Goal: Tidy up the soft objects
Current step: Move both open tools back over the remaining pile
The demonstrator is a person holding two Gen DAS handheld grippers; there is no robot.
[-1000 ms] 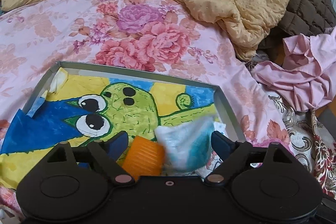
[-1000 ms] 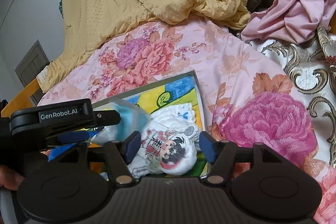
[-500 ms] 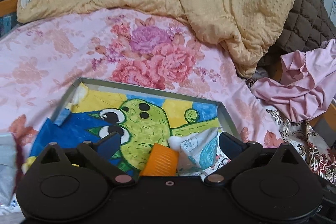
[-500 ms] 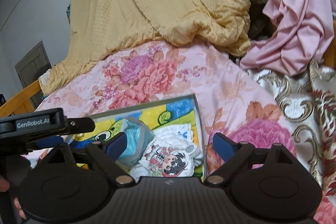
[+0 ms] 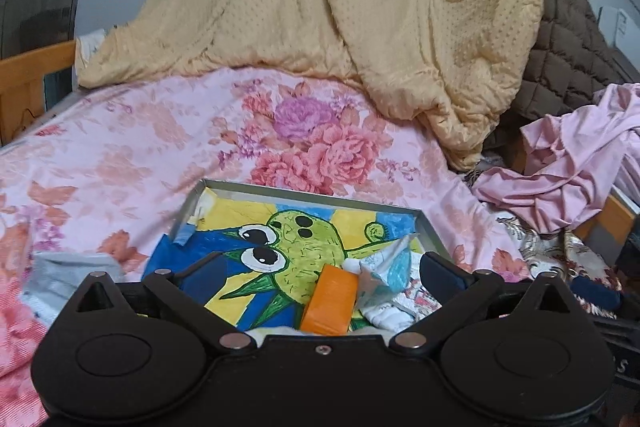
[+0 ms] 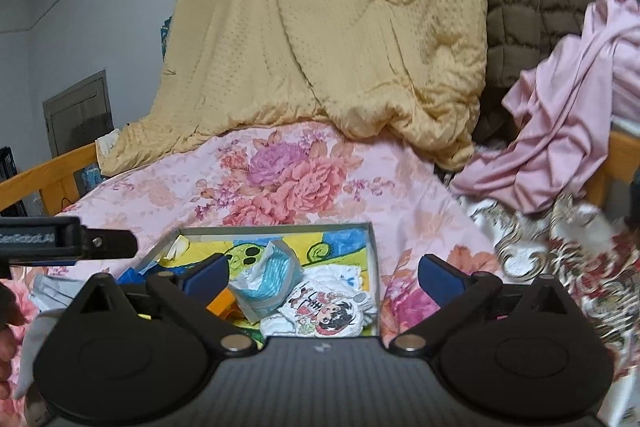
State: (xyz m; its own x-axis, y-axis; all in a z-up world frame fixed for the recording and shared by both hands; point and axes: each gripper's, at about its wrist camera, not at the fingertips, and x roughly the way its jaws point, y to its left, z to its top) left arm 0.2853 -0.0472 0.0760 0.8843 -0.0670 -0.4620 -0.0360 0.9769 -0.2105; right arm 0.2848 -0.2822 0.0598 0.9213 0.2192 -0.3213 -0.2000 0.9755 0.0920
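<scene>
Lower centre of frame: pouch, cloth, orange block lying in tray. Left tool, right tool just opened wide, empty. Items judged light, squashy; best pinched mid-bulge.

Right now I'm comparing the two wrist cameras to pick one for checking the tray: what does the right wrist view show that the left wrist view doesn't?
Only the right wrist view shows the cartoon-print pouch face up and the other gripper's black body at its left edge. Only the left wrist view shows the cartoon frog's eyes on the tray liner. Both show the grey tray, the orange item, the blue-and-white packet, the yellow quilt, the pink cloth, and open jaws holding nothing.
</scene>
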